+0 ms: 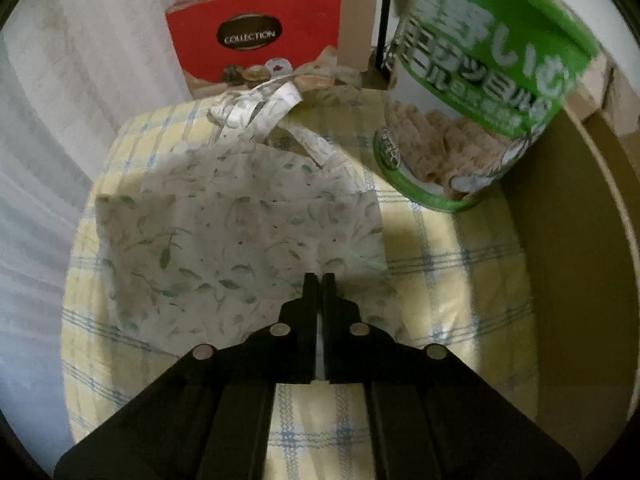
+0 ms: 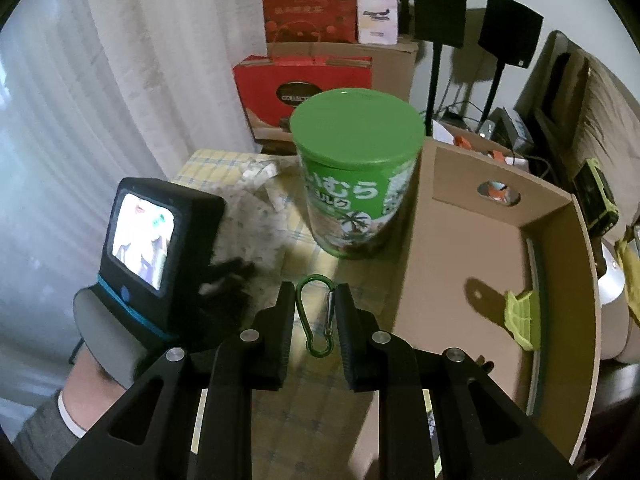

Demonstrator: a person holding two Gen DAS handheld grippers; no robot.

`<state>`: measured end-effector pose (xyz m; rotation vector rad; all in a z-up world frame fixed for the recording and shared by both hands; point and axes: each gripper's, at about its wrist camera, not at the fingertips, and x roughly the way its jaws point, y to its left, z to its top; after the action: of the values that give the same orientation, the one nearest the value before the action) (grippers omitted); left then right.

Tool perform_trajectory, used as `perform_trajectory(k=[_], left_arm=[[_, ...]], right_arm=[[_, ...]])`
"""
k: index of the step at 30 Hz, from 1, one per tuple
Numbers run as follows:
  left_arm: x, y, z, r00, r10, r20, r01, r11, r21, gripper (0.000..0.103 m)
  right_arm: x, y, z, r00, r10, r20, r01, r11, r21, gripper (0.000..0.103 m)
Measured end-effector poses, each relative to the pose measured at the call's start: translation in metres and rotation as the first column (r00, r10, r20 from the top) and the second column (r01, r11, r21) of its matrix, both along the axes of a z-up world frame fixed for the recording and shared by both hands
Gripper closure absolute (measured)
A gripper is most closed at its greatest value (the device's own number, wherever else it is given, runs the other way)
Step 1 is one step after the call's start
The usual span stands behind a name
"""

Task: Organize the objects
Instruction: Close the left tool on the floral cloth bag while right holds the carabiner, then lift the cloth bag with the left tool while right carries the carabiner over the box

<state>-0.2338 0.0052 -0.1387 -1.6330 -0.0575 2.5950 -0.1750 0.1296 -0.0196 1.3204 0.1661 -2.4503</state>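
the right wrist view alone shows the right gripper [image 2: 313,316] with its jaws pinching a green carabiner [image 2: 315,316] by its two long sides, the clip hanging upright between them in front of the green can [image 2: 357,178]. the same view alone shows the open cardboard box [image 2: 460,240] just right of the can, with a yellow-green plastic piece [image 2: 520,322] lying on its floor against the far wall and an oval handle hole cut in the back wall. left of the can it shows the left gripper's body with a small lit screen [image 2: 142,236], held by a hand [image 2: 86,384] in a grey sleeve.

the left wrist view alone shows the left gripper [image 1: 319,280] from behind, jaws pressed together over the near edge of a leaf-print paper bag [image 1: 240,240]; whether they have paper caught between them cannot be told. the bag lies flat on a yellow checked cloth [image 1: 440,280] covering the surface, left of the can, its handles [image 1: 256,108] pointing away. here the can fills the upper right, tilted by the lens, its lid cut off.

behind the can stands a red box marked collection [image 1: 256,48], leaning on a brown carton [image 2: 392,64]; on the carton, seen only from the right wrist, sit a red gift bag [image 2: 312,4] and a white pack [image 2: 376,14]. two black speakers on stands [image 2: 508,36] rise right of the can, behind the box. a white curtain [image 2: 120,80] hangs left of it.
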Motion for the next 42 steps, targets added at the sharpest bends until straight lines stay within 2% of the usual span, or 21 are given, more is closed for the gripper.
perform_trajectory(k=[4,12,15,20,29,34,42], left_arm=[[0.003,-0.02,0.008,1.0,0.03,0.007,-0.03,0.995,0.1,0.102],[0.015,-0.035,0.025,0.999,0.034,-0.031,-0.03,0.994,0.108,0.102],[0.021,-0.036,0.041,0.998,0.036,-0.058,-0.029,0.992,0.12,0.102],[0.029,-0.039,0.089,0.989,0.017,-0.144,0.007,0.986,0.164,0.102],[0.07,-0.019,0.184,0.943,-0.081,-0.324,0.157,0.963,0.218,0.102],[0.079,0.008,0.214,0.921,-0.149,-0.361,0.249,0.935,0.251,0.102],[0.095,0.061,0.253,0.886,-0.229,-0.404,0.338,0.915,0.222,0.102]], right_arm=[[0.004,0.011,0.002,1.0,-0.015,-0.004,0.015,1.0,-0.016,0.084],[0.013,0.029,0.009,0.999,-0.033,-0.014,0.032,0.999,-0.035,0.084],[0.016,0.039,0.015,0.999,-0.039,-0.025,0.038,0.999,-0.038,0.084],[0.021,0.059,0.03,0.996,-0.067,-0.054,0.065,0.997,-0.049,0.084],[0.039,0.102,0.055,0.987,-0.124,-0.104,0.118,0.991,-0.062,0.083],[0.052,0.127,0.065,0.98,-0.158,-0.119,0.151,0.986,-0.065,0.083],[0.069,0.162,0.068,0.971,-0.203,-0.122,0.195,0.978,-0.073,0.083]])
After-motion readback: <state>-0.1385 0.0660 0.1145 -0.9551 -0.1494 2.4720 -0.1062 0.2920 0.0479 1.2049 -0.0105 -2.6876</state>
